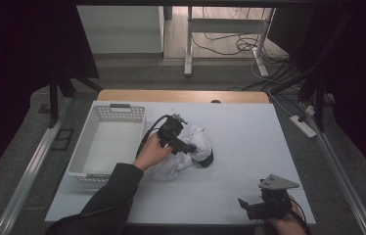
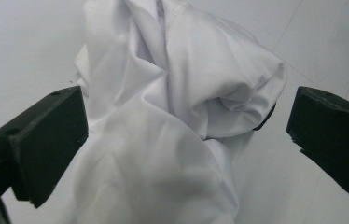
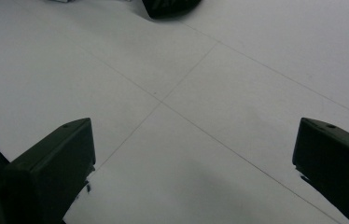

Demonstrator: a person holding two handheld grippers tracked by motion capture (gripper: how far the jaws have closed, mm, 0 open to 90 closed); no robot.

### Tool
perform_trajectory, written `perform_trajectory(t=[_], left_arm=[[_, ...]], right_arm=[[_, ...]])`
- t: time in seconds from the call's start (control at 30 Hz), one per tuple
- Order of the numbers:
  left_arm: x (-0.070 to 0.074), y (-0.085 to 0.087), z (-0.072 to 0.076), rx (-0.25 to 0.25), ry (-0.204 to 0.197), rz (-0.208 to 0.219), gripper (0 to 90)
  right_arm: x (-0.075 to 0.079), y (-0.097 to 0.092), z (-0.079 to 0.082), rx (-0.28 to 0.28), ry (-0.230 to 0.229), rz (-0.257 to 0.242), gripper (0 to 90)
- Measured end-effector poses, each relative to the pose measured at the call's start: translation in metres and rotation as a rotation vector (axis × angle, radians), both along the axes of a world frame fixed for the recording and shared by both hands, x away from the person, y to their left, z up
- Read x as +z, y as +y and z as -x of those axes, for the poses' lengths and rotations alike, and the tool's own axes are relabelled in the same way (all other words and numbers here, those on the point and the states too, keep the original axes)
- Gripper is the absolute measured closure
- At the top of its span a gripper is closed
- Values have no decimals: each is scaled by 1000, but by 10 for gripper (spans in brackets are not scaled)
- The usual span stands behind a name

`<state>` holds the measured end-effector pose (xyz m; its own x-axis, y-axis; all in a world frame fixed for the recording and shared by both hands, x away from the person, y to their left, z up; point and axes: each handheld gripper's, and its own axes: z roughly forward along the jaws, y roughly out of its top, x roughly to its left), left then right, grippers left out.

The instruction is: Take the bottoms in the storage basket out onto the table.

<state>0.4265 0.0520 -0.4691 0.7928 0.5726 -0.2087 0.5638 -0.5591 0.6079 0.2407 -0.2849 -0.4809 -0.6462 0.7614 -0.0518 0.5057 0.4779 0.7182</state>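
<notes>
White tabletop [image 1: 249,147] carries everything here: a white slotted basket [image 1: 106,142] stands at its left side, and just to the right of that basket lies a crumpled white garment [image 1: 191,154] with a dark rim showing at its right end. Its bulk runs roughly from the near left to the far right of the table. The left gripper [image 1: 183,145] hangs directly over the garment, by far the nearer of the two; in the left gripper view the cloth [image 2: 172,116] sits squarely between the spread jaws, bunched folds rising towards the camera, with nothing pinched yet. A straight drop and a squeeze looks like all that the grab needs. The right gripper [image 1: 249,206] rests well apart at the near right edge, jaws wide open over bare table [image 3: 200,93], holding nothing.
</notes>
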Motion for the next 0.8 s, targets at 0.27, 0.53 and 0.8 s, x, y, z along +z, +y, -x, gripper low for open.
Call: perform_trajectory(t=[0.27, 0.53, 0.8], left_arm=[[4, 5, 4, -11, -28, 30, 3], [8, 9, 11, -13, -56, 64, 8], [7, 15, 19, -25, -74, 102, 3]], right_arm=[[0, 0, 0, 0, 0, 2, 0], [0, 0, 0, -1, 0, 1, 0], [0, 0, 0, -6, -1, -3, 0]])
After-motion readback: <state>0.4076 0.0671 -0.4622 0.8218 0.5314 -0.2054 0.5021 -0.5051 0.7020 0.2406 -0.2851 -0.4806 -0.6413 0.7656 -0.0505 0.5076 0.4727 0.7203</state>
